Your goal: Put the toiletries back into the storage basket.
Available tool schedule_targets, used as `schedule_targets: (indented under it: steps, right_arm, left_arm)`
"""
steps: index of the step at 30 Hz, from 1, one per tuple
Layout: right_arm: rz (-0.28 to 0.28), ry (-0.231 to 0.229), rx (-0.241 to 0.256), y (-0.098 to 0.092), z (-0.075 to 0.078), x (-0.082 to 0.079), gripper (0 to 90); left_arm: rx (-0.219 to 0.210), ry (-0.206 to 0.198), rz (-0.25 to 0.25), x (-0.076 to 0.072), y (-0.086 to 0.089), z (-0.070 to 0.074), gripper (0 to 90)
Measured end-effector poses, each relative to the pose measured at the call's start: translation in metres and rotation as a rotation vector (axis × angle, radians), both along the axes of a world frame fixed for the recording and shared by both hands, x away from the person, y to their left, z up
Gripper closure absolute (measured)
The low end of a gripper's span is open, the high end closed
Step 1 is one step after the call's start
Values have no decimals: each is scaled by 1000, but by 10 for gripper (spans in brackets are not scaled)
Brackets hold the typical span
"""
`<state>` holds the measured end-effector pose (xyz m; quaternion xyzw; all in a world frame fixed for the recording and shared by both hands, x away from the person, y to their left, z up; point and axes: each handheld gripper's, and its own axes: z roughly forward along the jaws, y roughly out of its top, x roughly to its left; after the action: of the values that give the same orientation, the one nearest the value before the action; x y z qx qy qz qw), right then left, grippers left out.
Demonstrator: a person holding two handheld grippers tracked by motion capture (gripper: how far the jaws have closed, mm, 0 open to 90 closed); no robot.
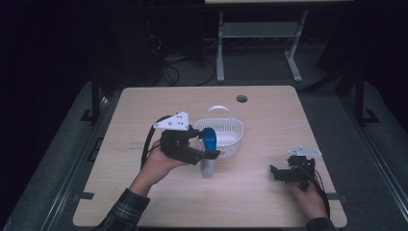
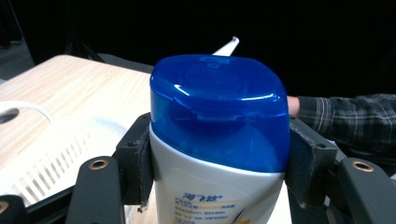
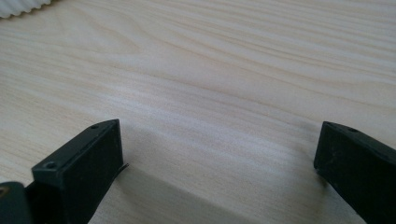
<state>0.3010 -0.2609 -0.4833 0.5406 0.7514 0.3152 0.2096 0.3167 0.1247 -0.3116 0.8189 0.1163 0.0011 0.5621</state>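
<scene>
Gripping: we see the left gripper (image 1: pixel 204 155) pinching a white bottle (image 2: pixel 205 186) just under its blue flip cap (image 2: pixel 218 109), 1 jaw pressed to each side of the shoulder.
Bottle position: it stands upright on the tabletop (image 1: pixel 250 192), just beside the near wall of a white basket (image 1: pixel 230 136); whether its base touches the wood we cannot tell.
Right gripper: the right gripper (image 1: pixel 280 172) rests low at the tabletop's right side, well apart from the bottle, its 2 jaws spread wide with nothing between them.
Risk 1: we judge the hold sits high on a smooth, curved shoulder, so the bottle could slide down or swing between the jaws if lifted quickly.
Risk 2: the basket looks light; a bump from the bottle or the jaws could push or tip it.
Materials: glossy translucent blue plastic on the cap, with a moulded seam; a slick white body with blue and orange print.
Basket: slotted white plastic walls, rounded rim, thin arched handle.
Tabletop: pale wood grain, matt, with 1 round cable hole (image 1: pixel 241 98) at the far edge.
Jaws: matt black blocks, square-edged.
</scene>
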Motion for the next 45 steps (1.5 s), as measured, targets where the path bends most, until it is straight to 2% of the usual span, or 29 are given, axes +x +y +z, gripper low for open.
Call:
schedule_targets:
  steps: [13, 17, 21, 31, 36, 45]
  right_arm:
    - [0, -1, -1, 0, 0, 0, 7]
    - [0, -1, 0, 0, 0, 0, 7]
    - [1, -1, 0, 0, 0, 0, 7]
    - [0, -1, 0, 0, 0, 0, 7]
    - [0, -1, 0, 0, 0, 0, 7]
    - [0, -1, 0, 0, 0, 0, 7]
  left_arm:
    - [-26, -13, 20, 13, 1, 12, 358]
    - [-16, -34, 30, 17, 0, 15, 358]
    - [-20, -34, 41, 21, 0, 17, 358]
    - [-41, -58, 87, 34, 2, 22, 358]
    - [-47, -85, 125, 39, 1, 23, 358]
    - [-40, -108, 174, 49, 0, 22, 358]
